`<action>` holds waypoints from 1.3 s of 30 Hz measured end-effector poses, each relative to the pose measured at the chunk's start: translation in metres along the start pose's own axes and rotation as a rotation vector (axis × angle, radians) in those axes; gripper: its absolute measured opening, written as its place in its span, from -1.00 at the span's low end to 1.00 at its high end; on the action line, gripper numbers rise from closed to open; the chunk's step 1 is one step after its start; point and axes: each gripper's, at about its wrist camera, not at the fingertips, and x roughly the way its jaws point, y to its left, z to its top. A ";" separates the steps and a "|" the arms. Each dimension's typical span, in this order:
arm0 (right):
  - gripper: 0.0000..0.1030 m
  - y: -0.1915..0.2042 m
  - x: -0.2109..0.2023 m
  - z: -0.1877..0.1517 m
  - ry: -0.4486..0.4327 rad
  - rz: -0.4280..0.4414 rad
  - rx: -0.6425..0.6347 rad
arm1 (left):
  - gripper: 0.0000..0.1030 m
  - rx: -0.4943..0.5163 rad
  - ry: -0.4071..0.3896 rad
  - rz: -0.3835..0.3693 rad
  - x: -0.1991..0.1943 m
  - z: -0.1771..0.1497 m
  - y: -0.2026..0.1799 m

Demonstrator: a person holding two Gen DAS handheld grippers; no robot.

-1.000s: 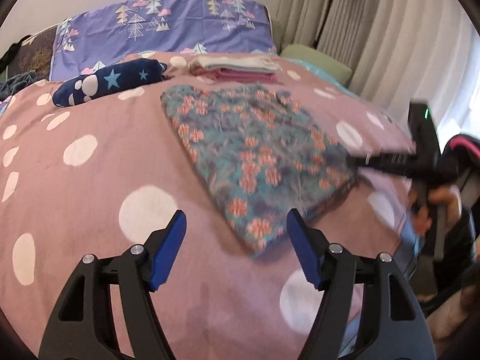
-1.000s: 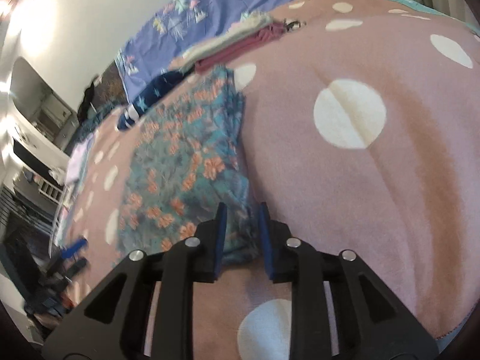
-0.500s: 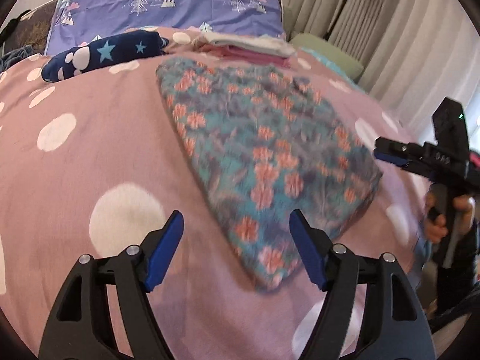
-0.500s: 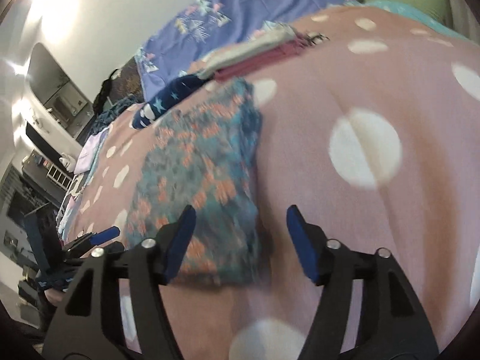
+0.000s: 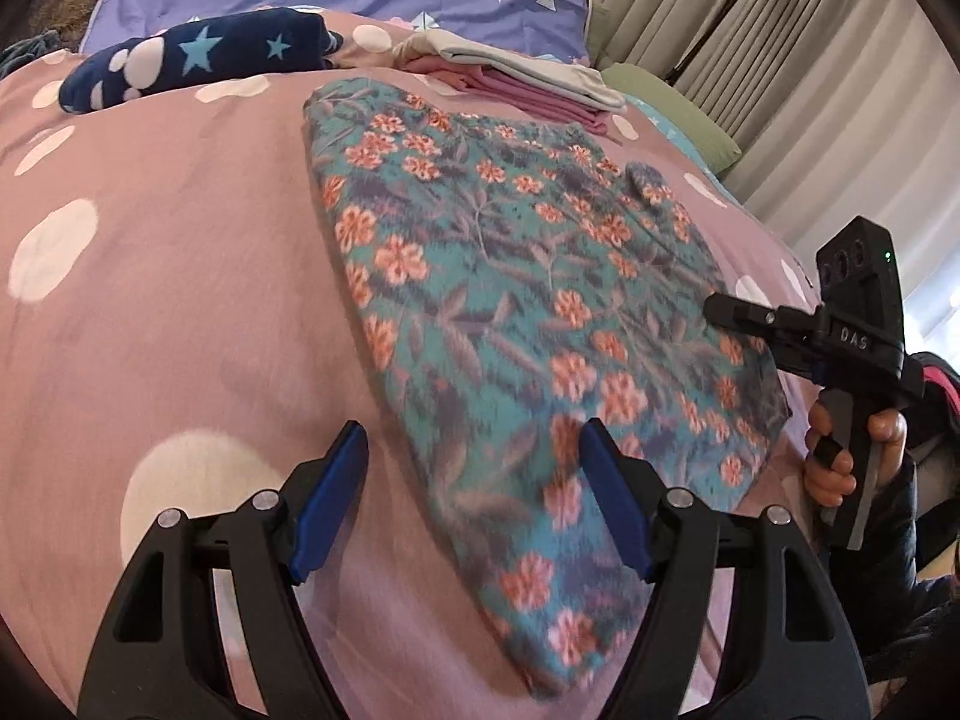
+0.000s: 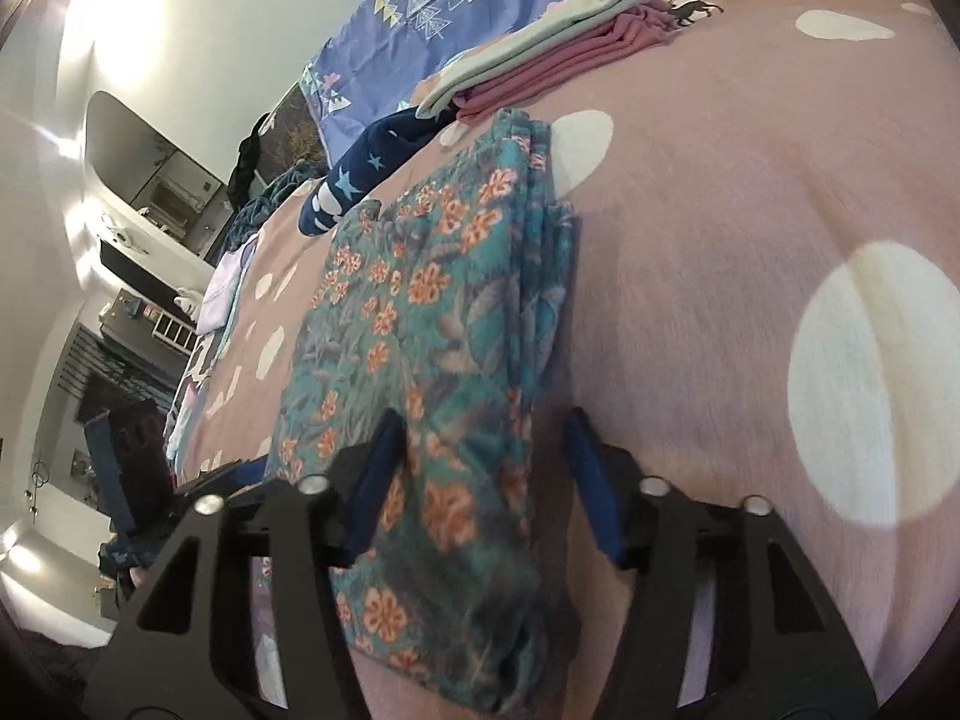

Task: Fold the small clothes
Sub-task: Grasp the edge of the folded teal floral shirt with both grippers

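- The left claw (image 5: 474, 504) is spread wide and holds nothing; the near left corner of the floral garment (image 5: 516, 324) lies between and just ahead of its blue pads (image 5: 327, 507).
- The right claw (image 6: 480, 480) is likewise spread wide with nothing pinched; the garment's layered right edge (image 6: 540, 276) runs away from it, straight ahead between the fingers.
- The garment lies flat on the bed (image 5: 180, 252), already doubled into a rough rectangle, its far end close to the folded pile (image 5: 528, 84) beyond both claws.
- The step in hand looks like taking the two near corners for another fold. To do it well, each claw should come down over its corner so one pad slides under all the layers, then close on the whole stack, not just the top sheet.
- The right edge shows several thin layers slightly staggered; a shallow pinch could miss the lowest ones, so a deeper bite seems wise.
- Both corners should lift together and travel level toward the far end, to keep the fold line straight.
- The cloth is thin and limp, teal with orange flowers, lightly wrinkled; it should drape and sag between the claws.
- The bed cover is soft mauve fabric with white spots, yielding under pressure, so pressing a pad in to get under the cloth should be easy.
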 end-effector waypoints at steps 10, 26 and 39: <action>-0.09 -0.007 0.026 0.044 0.049 0.069 -0.004 | 0.43 0.000 0.002 -0.018 0.029 0.043 0.008; -0.23 0.004 0.068 0.095 0.088 0.022 -0.119 | -0.38 -0.009 0.005 -0.004 0.060 0.100 0.035; -0.71 0.071 -0.018 0.074 -0.186 -0.046 -0.317 | -0.82 0.222 -0.233 0.052 -0.025 0.109 -0.035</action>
